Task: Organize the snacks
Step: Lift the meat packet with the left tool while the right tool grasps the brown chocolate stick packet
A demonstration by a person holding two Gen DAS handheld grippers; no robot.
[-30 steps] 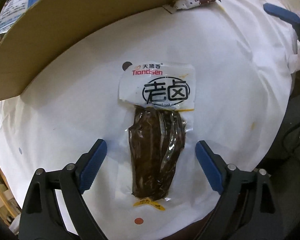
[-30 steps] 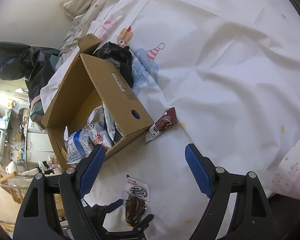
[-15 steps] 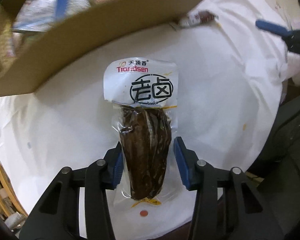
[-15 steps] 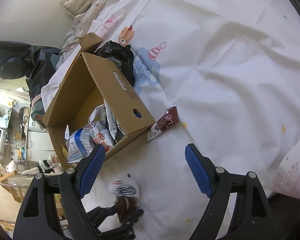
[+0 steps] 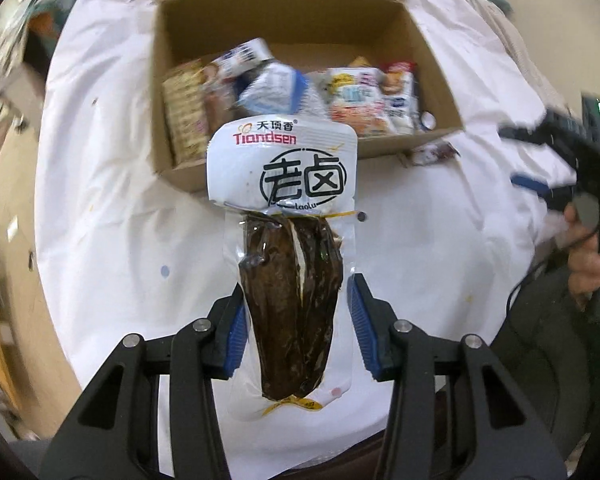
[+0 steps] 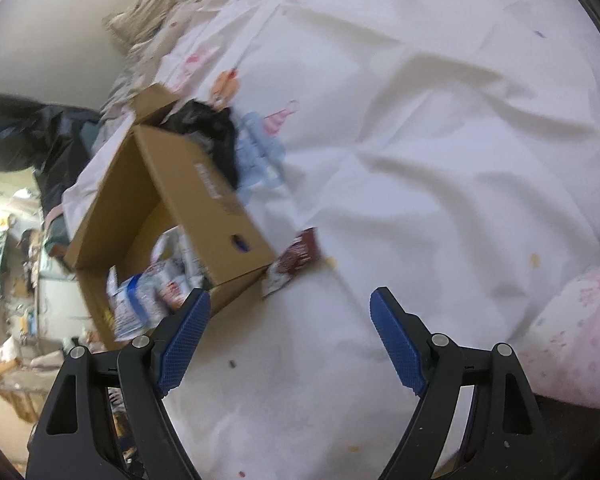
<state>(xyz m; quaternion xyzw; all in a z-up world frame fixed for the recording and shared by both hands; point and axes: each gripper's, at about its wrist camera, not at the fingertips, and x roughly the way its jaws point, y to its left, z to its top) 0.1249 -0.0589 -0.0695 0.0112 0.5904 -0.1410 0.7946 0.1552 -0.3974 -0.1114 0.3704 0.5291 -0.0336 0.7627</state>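
My left gripper point(image 5: 296, 320) is shut on a vacuum-packed dark brown snack pouch point(image 5: 288, 240) with a white "Tiandsen" header, held up above the white sheet in front of the open cardboard box point(image 5: 180, 32). The box holds several snack packets point(image 5: 356, 96). It also shows in the right wrist view point(image 6: 204, 188). A small brown snack bar point(image 6: 292, 264) lies on the sheet by the box's near corner; it also shows in the left wrist view point(image 5: 432, 154). My right gripper point(image 6: 290, 336) is open and empty, above the sheet near the bar.
A white bed sheet point(image 6: 420, 120) with cartoon prints covers the surface. Dark clothing point(image 6: 208, 132) lies behind the box. A pink-patterned pillow point(image 6: 580, 328) is at the right. Cluttered room floor is at the left edge.
My left gripper closed on the pouch and lifted it off the sheet towards the box, whose inside now shows. My right gripper stayed open and shifted slightly.
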